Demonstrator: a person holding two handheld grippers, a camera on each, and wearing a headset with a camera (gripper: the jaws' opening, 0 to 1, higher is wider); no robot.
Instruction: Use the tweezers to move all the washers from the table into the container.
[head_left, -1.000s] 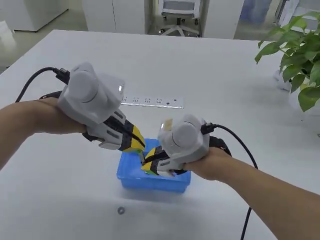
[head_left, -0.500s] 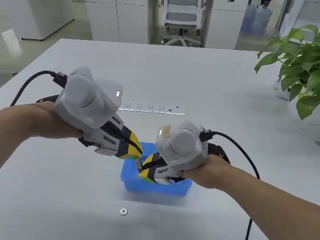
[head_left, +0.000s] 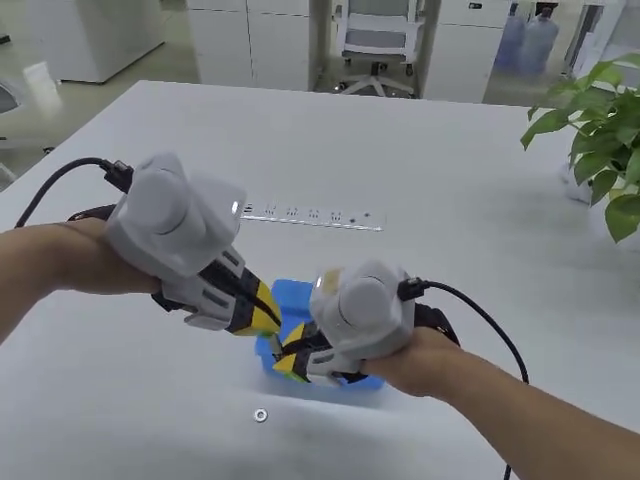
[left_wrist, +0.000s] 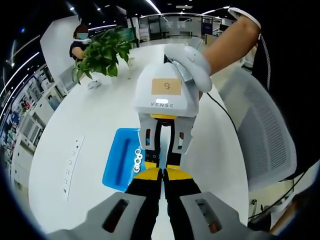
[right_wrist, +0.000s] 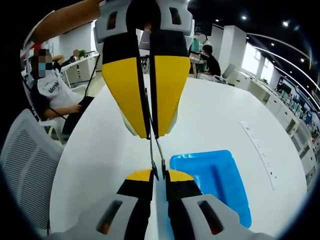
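Note:
My left gripper (head_left: 262, 310) is shut on thin metal tweezers (right_wrist: 156, 152), which stick out from its yellow jaws. The tweezers' two tips reach the fingertips of my right gripper (head_left: 290, 362), whose jaws stand together; I cannot tell whether they pinch the tips. Both grippers meet tip to tip over the near side of the blue container (head_left: 292, 296). In the left gripper view the container (left_wrist: 119, 161) holds several washers (left_wrist: 137, 161) along one wall. One washer (head_left: 260, 415) lies on the white table just in front of the container.
A white power strip (head_left: 310, 215) lies on the table behind the container. A potted plant (head_left: 600, 120) stands at the far right. An office chair (head_left: 375, 45) is beyond the table's far edge. Black cables trail from both grippers.
The two grippers have stayed tip to tip and drifted slightly toward the near side of the container, covering more of it. The head camera has shifted a little.

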